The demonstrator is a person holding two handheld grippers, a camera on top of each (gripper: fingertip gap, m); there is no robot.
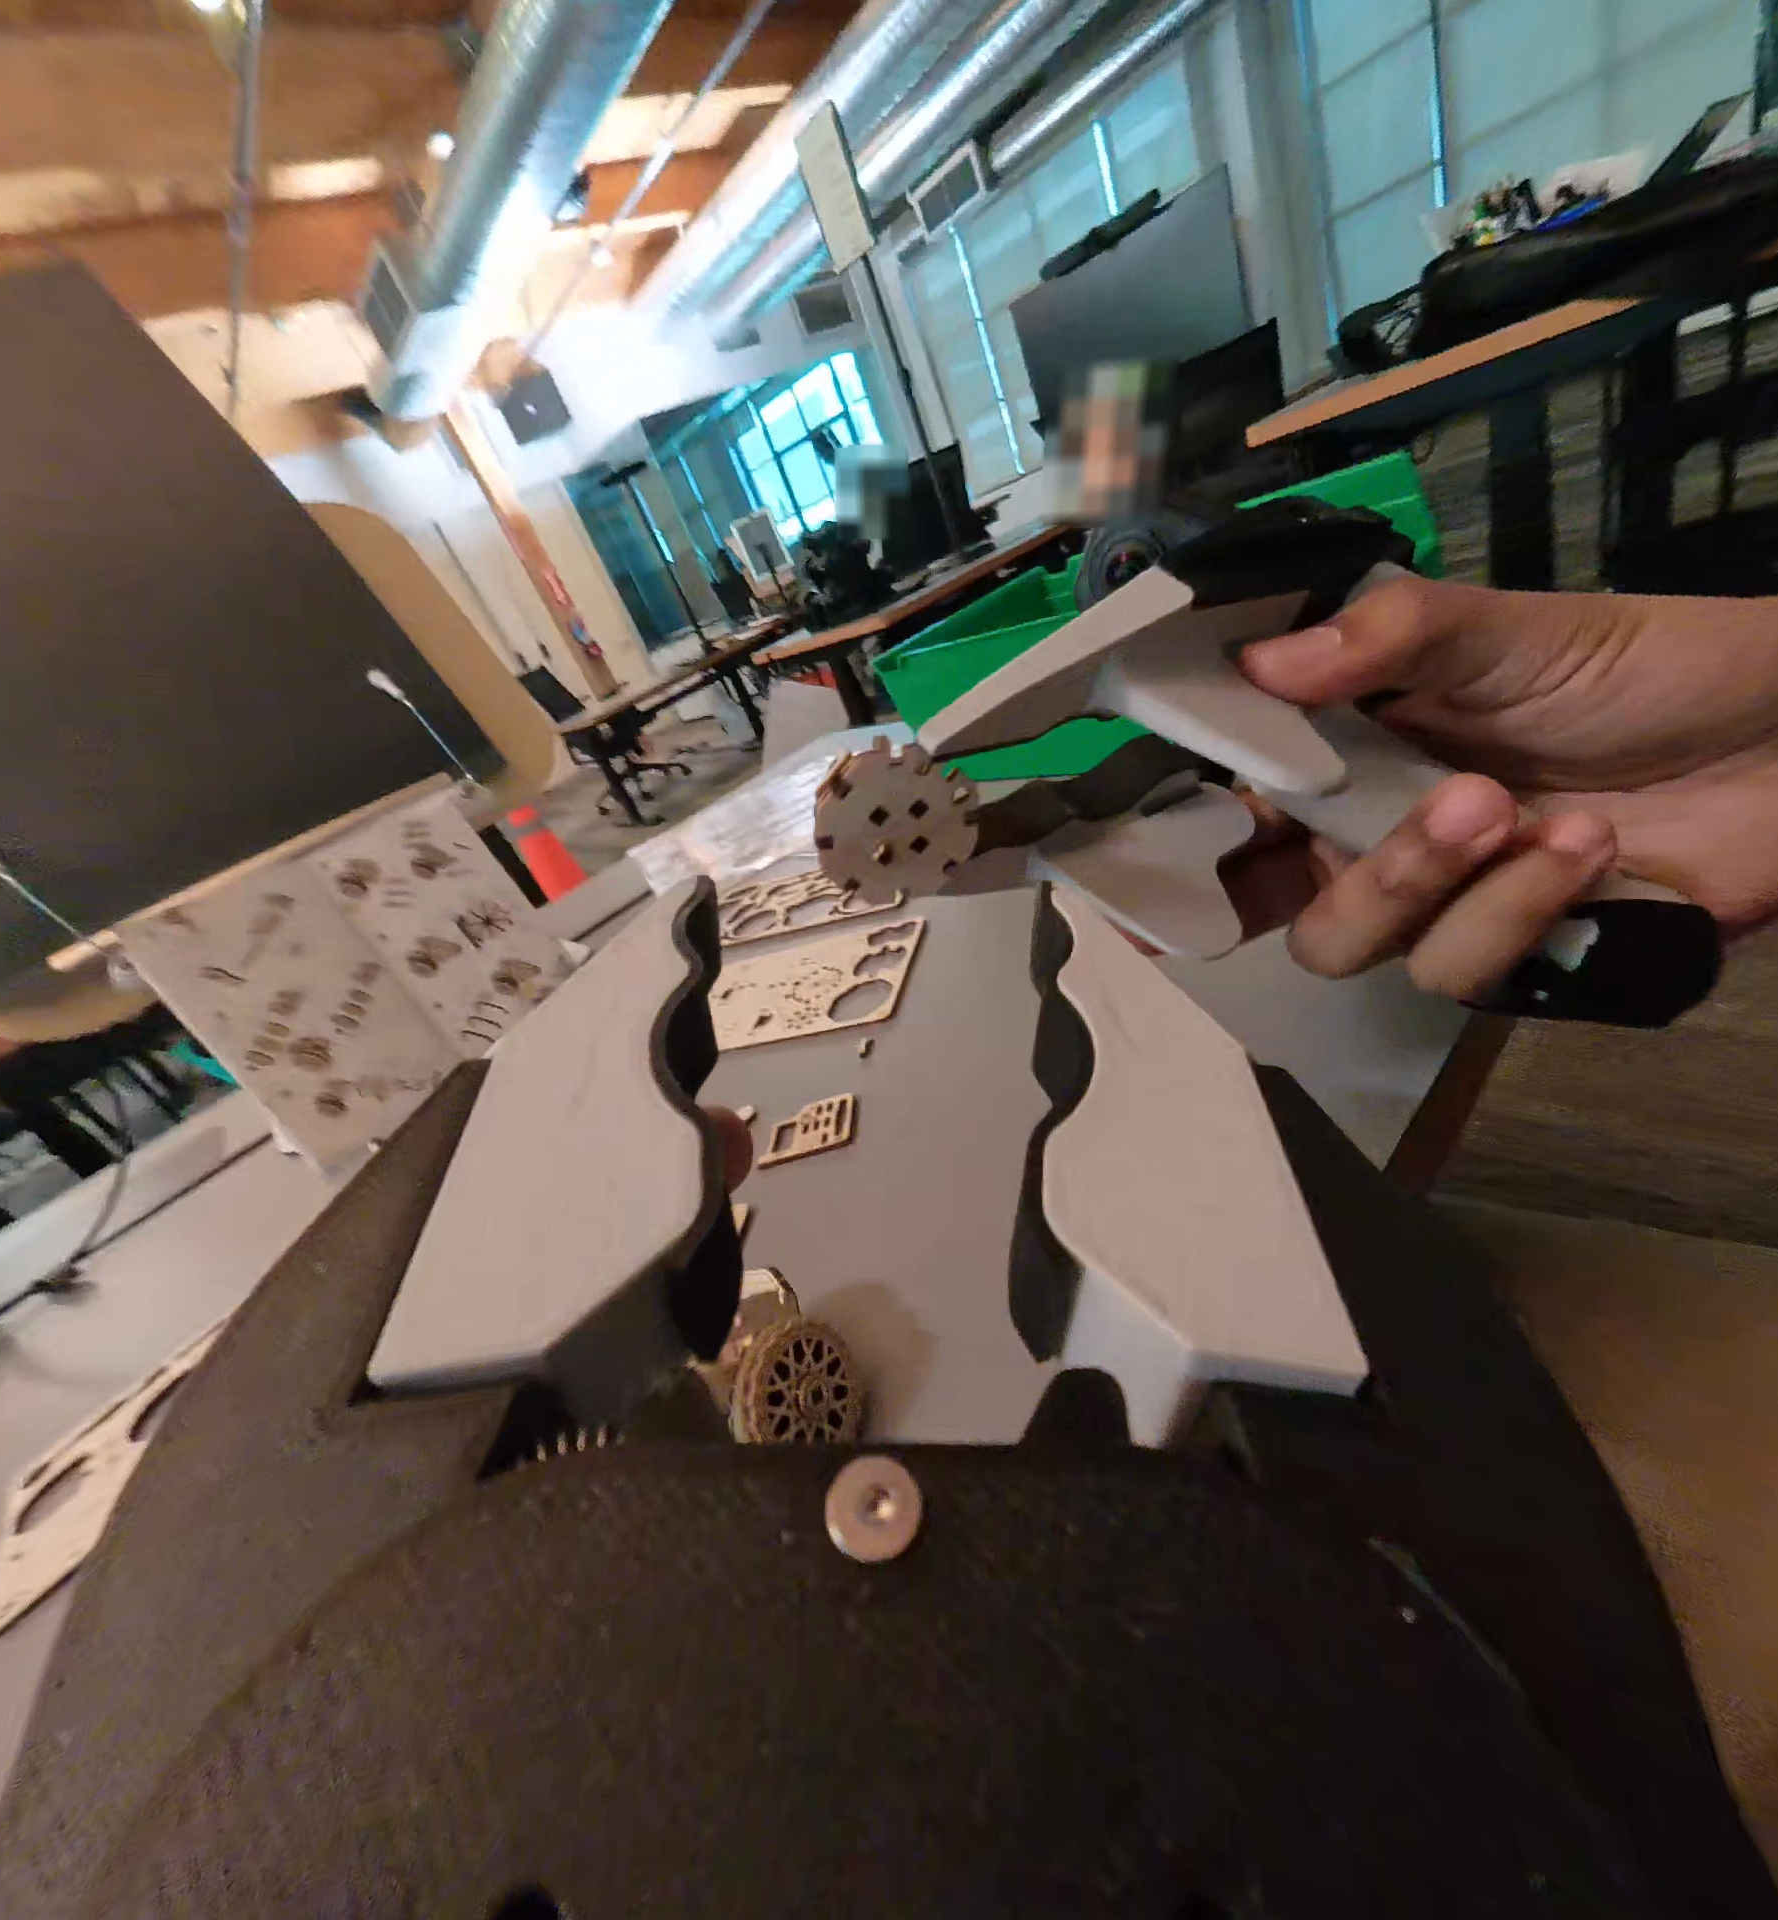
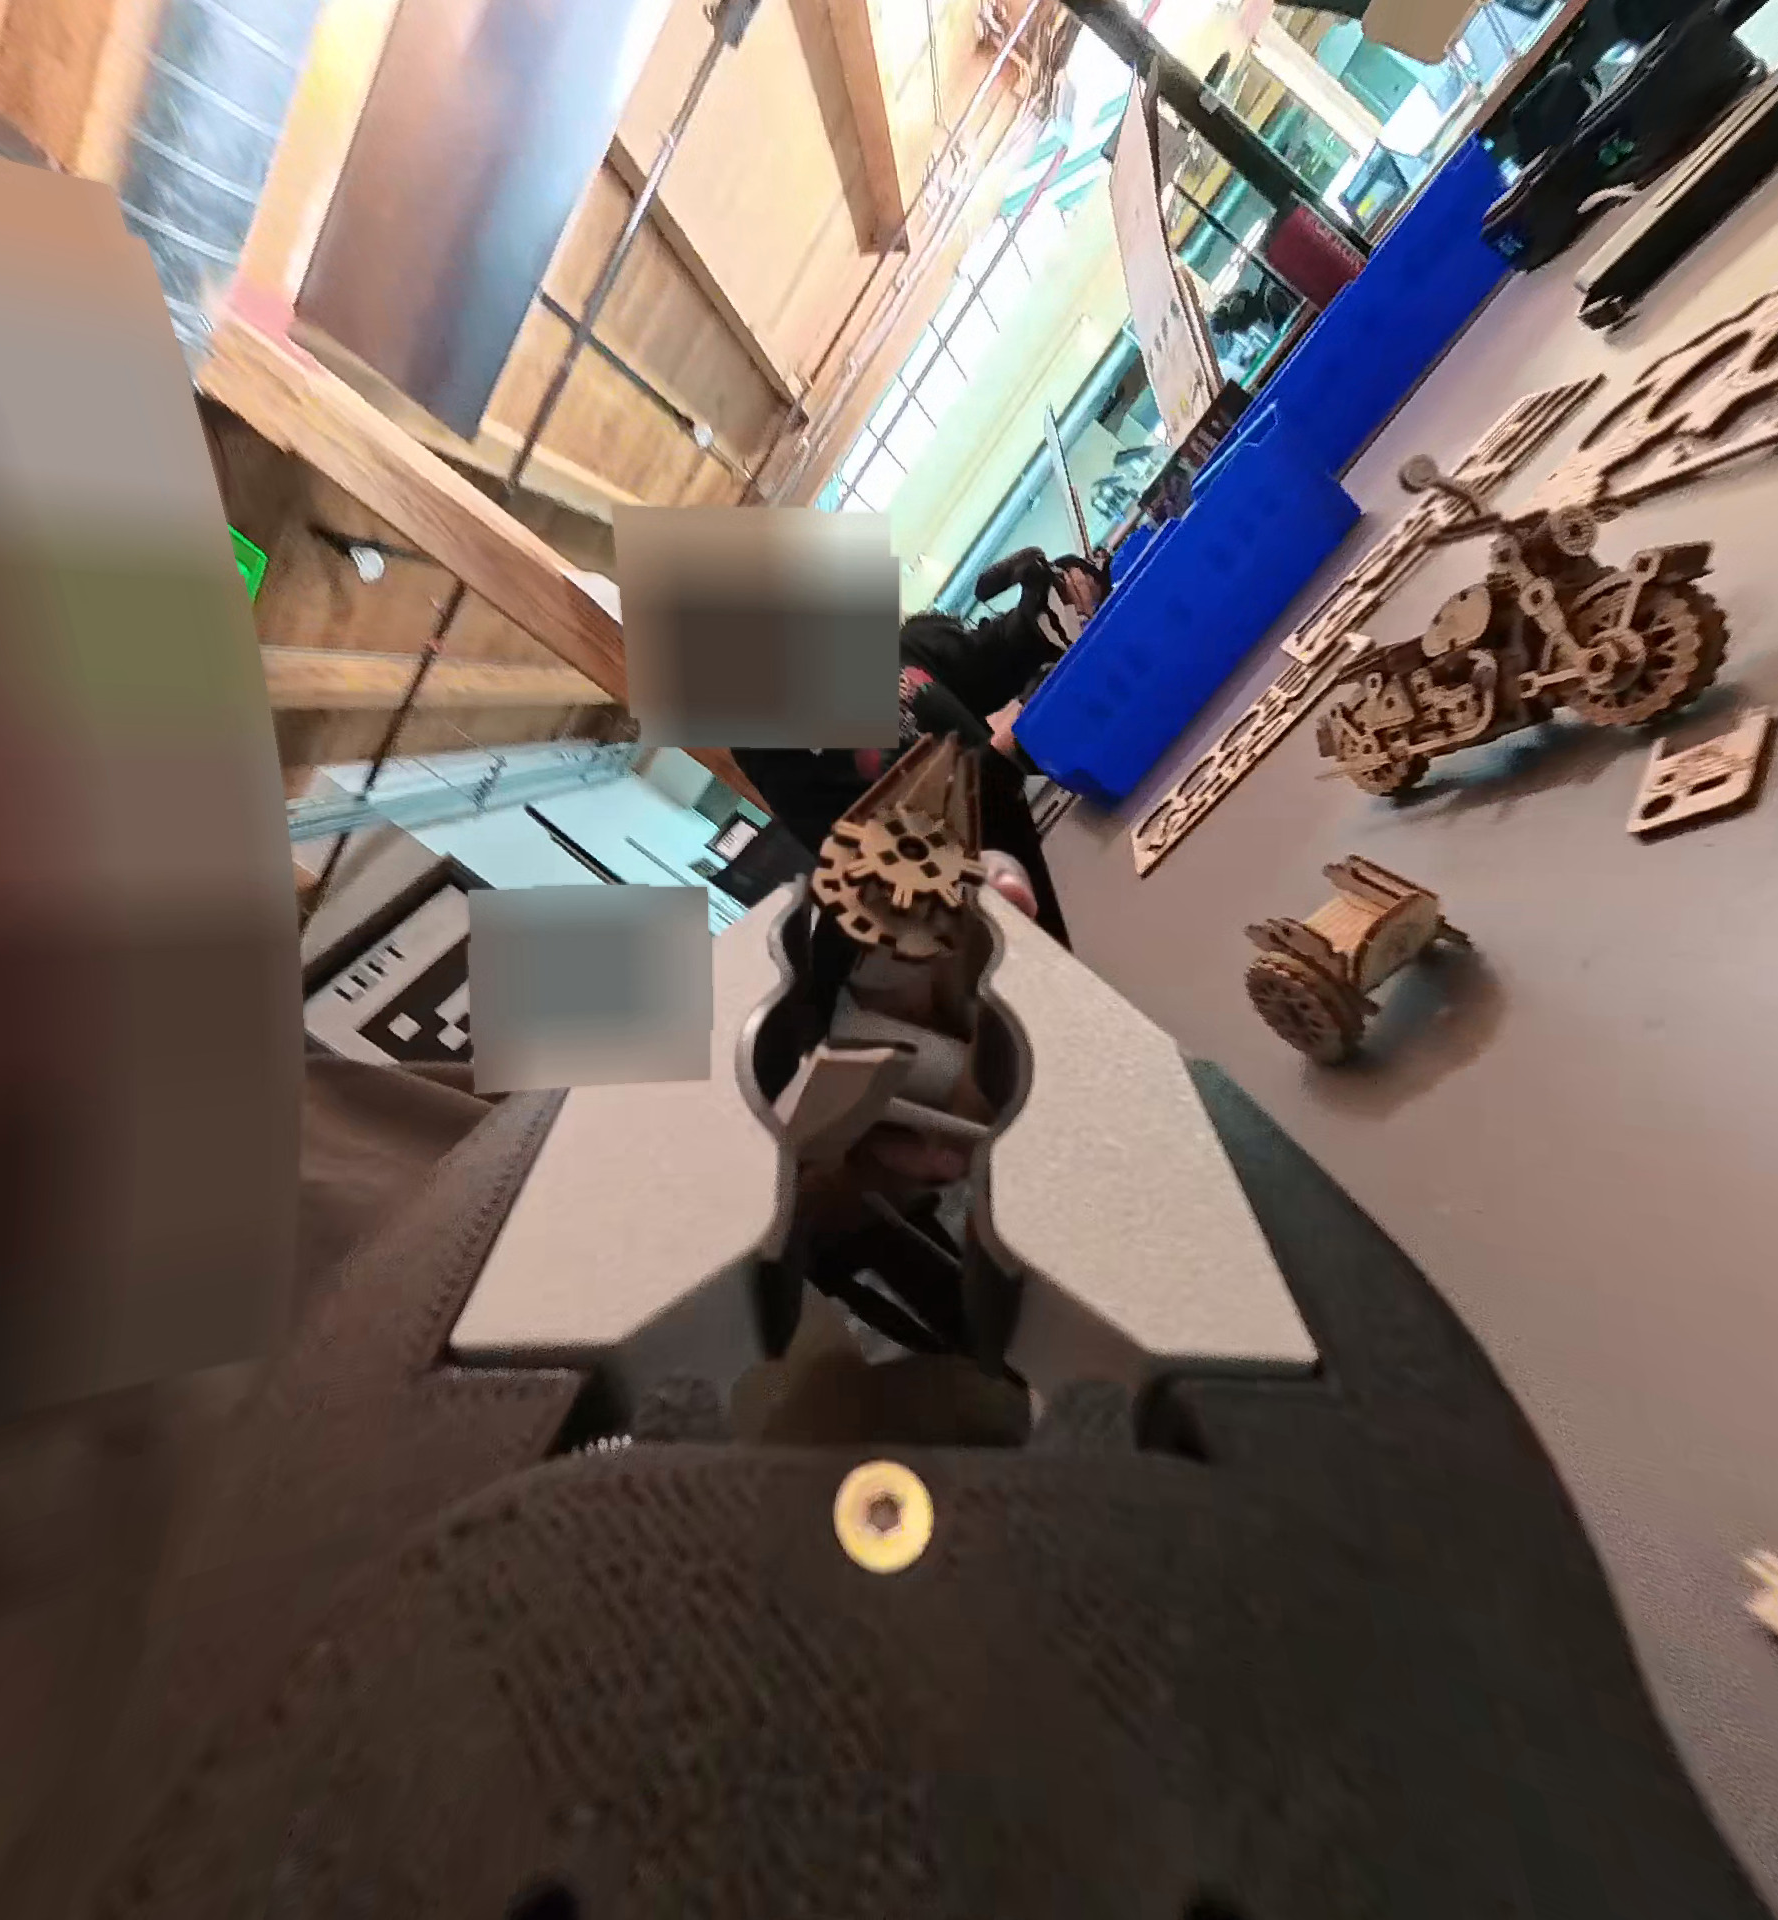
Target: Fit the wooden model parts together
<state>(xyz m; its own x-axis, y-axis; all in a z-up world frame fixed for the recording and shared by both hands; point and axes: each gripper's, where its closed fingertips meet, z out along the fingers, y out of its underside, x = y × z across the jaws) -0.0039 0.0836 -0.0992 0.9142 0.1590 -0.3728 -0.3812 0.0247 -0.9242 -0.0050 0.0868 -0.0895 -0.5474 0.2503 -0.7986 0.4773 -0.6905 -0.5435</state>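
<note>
My right gripper (image 2: 900,894) has its fingers closed on a toothed wooden gear (image 1: 893,828), pinched at their tips and held up clear of the bench (image 1: 947,1174). My left gripper (image 1: 869,935) has its fingers spread wide and empty, the gear just beyond their tips, with a spoked wooden wheel (image 1: 800,1382) on the bench near their base.

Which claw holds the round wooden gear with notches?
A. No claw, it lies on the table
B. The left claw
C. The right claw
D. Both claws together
C. The right claw is shut on the gear and holds it in the air, while the left claw stands open and empty.
</note>
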